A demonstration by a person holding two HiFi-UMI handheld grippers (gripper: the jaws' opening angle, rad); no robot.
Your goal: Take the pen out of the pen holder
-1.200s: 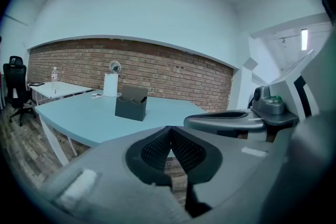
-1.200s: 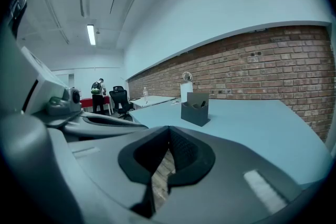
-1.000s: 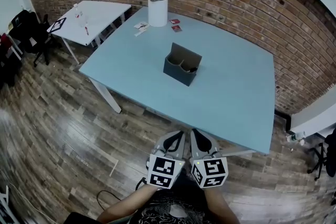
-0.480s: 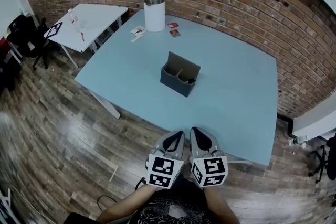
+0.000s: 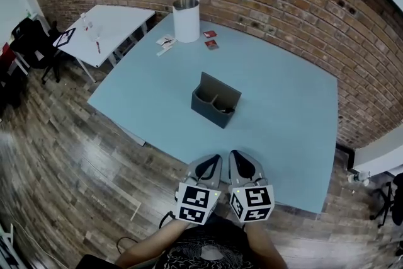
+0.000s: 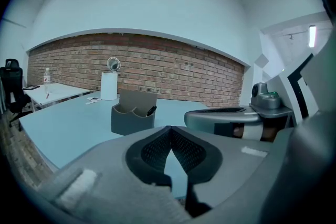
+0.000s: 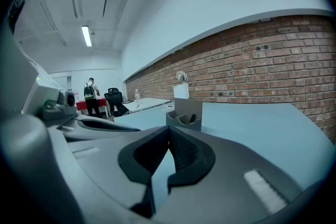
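A dark grey pen holder [image 5: 216, 99] stands near the middle of the light blue table [image 5: 145, 91]. A dark pen [image 5: 228, 110] leans in its right compartment. My left gripper [image 5: 213, 162] and right gripper [image 5: 235, 159] are side by side over the table's near edge, well short of the holder, both shut on nothing. In the left gripper view the holder [image 6: 132, 118] and the pen [image 6: 151, 110] lie ahead, beyond the closed jaws [image 6: 169, 128]. The right gripper view shows the holder [image 7: 185, 115] past its closed jaws [image 7: 169, 128].
A white cylindrical bin [image 5: 186, 16] with a round lid stands at the table's far edge, with small cards [image 5: 211, 41] beside it. A white side table [image 5: 110, 25] and dark chairs [image 5: 31, 41] are at the left. A brick wall [image 5: 283, 3] runs behind.
The view has moved nearer the table: the pen holder sits a little lower in the frame. Both grippers stay shut, side by side at the near edge.
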